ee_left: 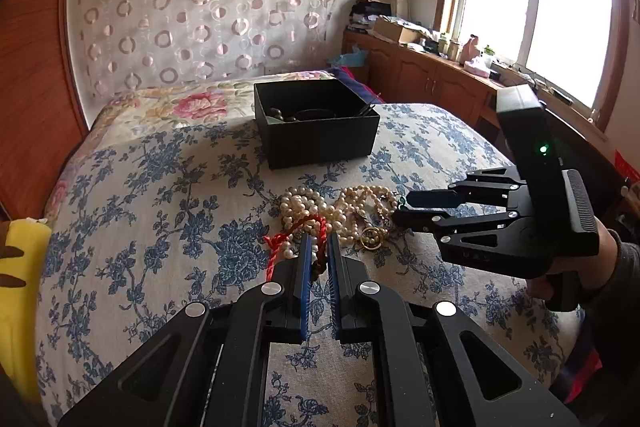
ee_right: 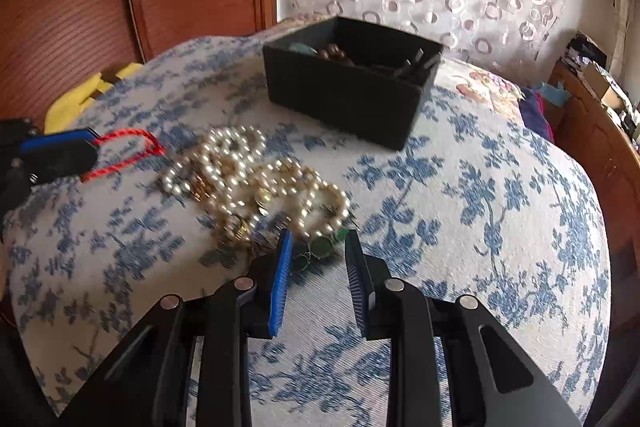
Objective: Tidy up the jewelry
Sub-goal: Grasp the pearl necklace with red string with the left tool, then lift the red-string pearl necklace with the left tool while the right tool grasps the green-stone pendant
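Jewelry (ee_left: 340, 215) lies heaped on the bed (ee_left: 160, 211), with the box (ee_left: 316, 123) beyond it; the left hand-held gripper (ee_left: 318, 241), narrow, pinches the red cord (ee_left: 298, 231) at the near edge, while the right hand-held gripper (ee_right: 318, 241), half open, straddles the green piece (ee_right: 320, 247).

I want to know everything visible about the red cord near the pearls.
The red cord is a thin twisted string, bright red, forming a loop. It lies on the flowered bedspread beside the pearl necklaces; the left wrist view shows it running over some pearls. The left tongs are nearly closed on the strand with dark beads that it joins. It looks soft and limp.
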`<state>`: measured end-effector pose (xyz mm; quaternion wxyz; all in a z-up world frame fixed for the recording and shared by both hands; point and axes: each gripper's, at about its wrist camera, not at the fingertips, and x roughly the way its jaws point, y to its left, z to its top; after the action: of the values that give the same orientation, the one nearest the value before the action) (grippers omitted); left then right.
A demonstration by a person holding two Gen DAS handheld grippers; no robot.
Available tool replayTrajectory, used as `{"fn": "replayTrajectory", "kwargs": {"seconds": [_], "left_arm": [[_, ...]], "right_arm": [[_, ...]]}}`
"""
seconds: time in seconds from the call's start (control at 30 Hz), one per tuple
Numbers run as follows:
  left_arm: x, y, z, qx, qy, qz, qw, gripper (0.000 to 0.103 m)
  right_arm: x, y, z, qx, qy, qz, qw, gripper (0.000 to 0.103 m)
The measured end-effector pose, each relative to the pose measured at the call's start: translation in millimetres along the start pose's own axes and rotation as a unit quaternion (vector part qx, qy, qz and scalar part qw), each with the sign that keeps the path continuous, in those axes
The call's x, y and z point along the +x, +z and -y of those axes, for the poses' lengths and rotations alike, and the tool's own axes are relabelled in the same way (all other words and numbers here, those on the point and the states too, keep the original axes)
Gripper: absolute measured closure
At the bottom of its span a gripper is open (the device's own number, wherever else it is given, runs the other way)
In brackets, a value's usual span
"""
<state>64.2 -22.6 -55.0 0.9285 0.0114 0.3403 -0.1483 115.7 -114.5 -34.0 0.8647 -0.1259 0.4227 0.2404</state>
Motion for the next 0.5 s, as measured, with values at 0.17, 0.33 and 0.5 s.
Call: {"fn": "replayTrajectory", "kwargs": {"seconds": [0.17,0.33,0.5], "left_arm": [[1,0,1,0.000,-0.001,0.000,1.0000,0.096],[0,-2,2,0.000,-0.001,0.000,1.0000,0.096],[1,-3,1,-0.003,0.002,0.001,1.0000,0.096]], "right_arm": [[-3,-2,12,0.007,-0.012,-0.006,1.000,0.074],[-1,-2,16,0.008,0.001,-0.006,1.000,0.088],[-4,-2,20,-0.004,-0.001,-0.013,1.000,0.090]]}}
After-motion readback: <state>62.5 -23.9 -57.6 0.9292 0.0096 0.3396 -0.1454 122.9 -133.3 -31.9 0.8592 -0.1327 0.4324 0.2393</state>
